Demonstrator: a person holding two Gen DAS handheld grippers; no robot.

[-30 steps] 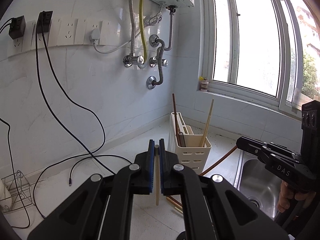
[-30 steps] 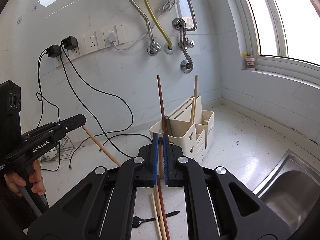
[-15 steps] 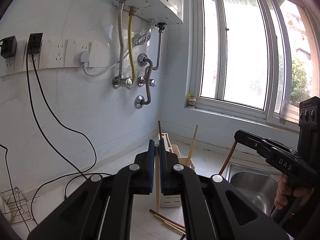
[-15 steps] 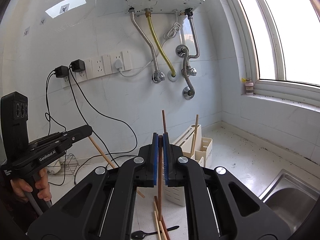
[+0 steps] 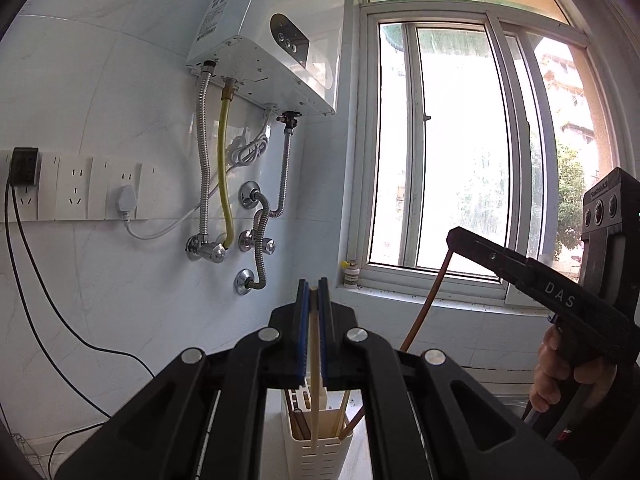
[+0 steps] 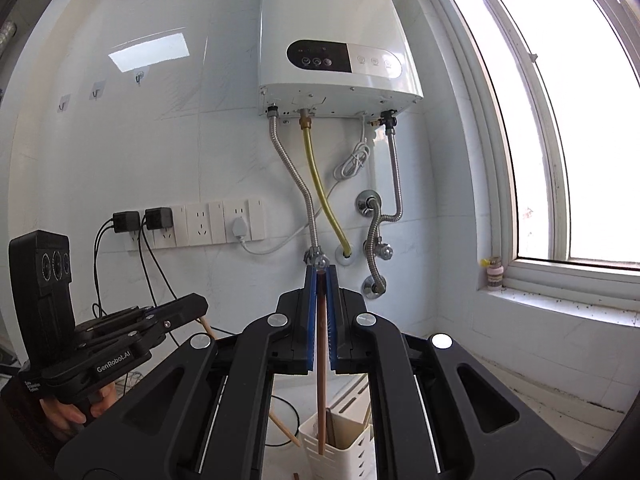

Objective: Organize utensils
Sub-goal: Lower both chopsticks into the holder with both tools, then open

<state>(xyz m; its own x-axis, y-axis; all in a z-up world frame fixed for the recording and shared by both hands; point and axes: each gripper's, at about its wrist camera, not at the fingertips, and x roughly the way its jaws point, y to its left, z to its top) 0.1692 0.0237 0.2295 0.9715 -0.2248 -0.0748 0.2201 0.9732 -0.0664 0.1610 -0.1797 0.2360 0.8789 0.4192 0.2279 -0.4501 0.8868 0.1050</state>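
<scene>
Left claw [image 5: 314, 334], water heater [image 5: 276, 36] beyond

Readable text, left wrist view: "DAS" in pale capitals along the black arm of the right hand-held gripper [image 5: 454, 236]. A small printed strip on top of that tool's camera block [image 5: 606, 216] is too small to read. Dense print down the side of the water heater [image 5: 256, 36], also too small.

Right wrist view: "GenRobot.AI" in white on the body of the left hand-held gripper [image 6: 200, 307]. A further small white label lower on its handle, illegible. Water heater panel icons [image 6: 344, 58] unreadable.
</scene>
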